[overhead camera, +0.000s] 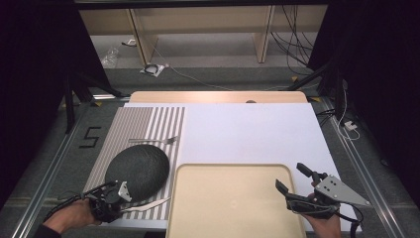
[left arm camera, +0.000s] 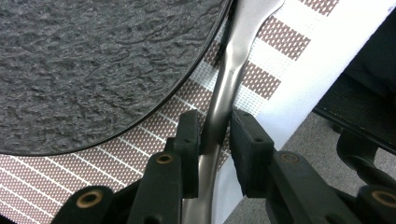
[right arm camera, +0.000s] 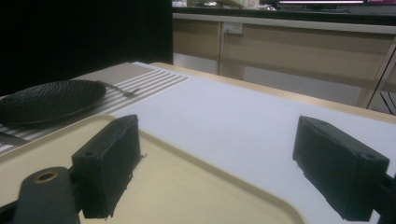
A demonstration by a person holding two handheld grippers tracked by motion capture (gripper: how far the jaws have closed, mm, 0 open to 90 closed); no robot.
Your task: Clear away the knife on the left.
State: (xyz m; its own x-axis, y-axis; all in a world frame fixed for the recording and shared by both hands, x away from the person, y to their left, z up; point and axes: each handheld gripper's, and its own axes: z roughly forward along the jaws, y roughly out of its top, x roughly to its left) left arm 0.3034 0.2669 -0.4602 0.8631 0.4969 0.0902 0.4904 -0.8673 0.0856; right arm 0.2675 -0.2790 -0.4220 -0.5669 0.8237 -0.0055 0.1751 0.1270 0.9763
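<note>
Nearest, L hand-held gripper (overhead camera: 119, 196) at the counter's (overhead camera: 247, 134) front-left corner, jaws drawn narrow round a knife (left arm camera: 219, 107); in the L gripper view the handle runs up between both pads, pads at or v. close to the metal, so it looks gripped; knife lies on the striped mat (overhead camera: 148, 124) just right of the plate (overhead camera: 137, 170), its pale blade (overhead camera: 148, 205) pointing right toward the tray (overhead camera: 233, 198); R hand-held gripper (overhead camera: 297, 179) at front right over the tray's right edge, jaws wide, nothing between them; R gripper view has tray rim (right arm camera: 196, 154) below both pads; plate is dark, textured, sits on the mat left of tray; farther back on the mat, a fork (overhead camera: 156, 141) beyond the plate, apart from it; white sheet (overhead camera: 247, 129) covers the rest of the counter.
</note>
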